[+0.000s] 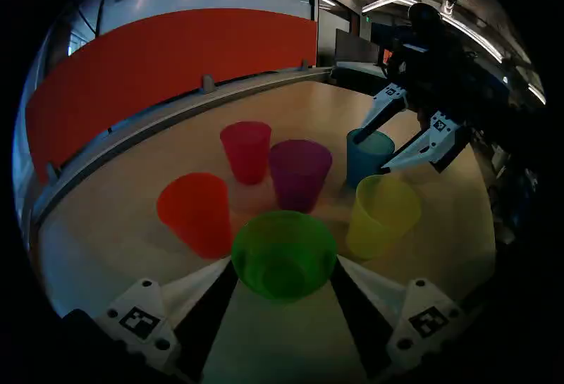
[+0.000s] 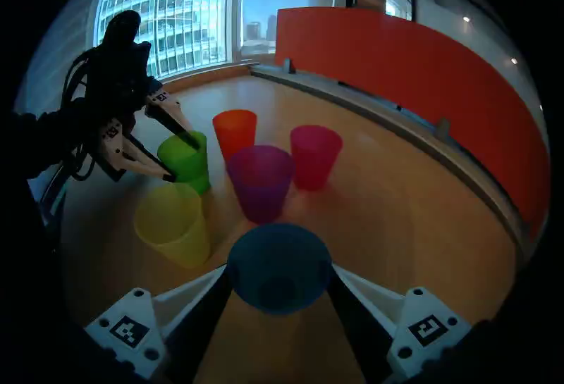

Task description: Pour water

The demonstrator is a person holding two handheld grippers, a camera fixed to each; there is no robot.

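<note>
A green cup (image 1: 284,254) stands upright on the wooden table (image 1: 310,106), between the fingers of my left gripper (image 1: 284,264), which press on both its sides. From across the table the same green cup (image 2: 185,160) sits in the left gripper (image 2: 171,150), held by a dark-sleeved arm. My right gripper (image 2: 278,271) is shut on a blue cup (image 2: 278,265). Farther off, the blue cup (image 1: 368,155) sits in the right gripper (image 1: 372,153). Both cups rest on the table. I cannot tell whether either holds water.
Four more cups stand in a cluster between the grippers: orange (image 1: 196,211), pink (image 1: 246,150), purple (image 1: 299,172) and yellow (image 1: 381,215). A red partition (image 1: 176,53) runs along the table's far edge. Tall windows (image 2: 169,17) lie beyond the table.
</note>
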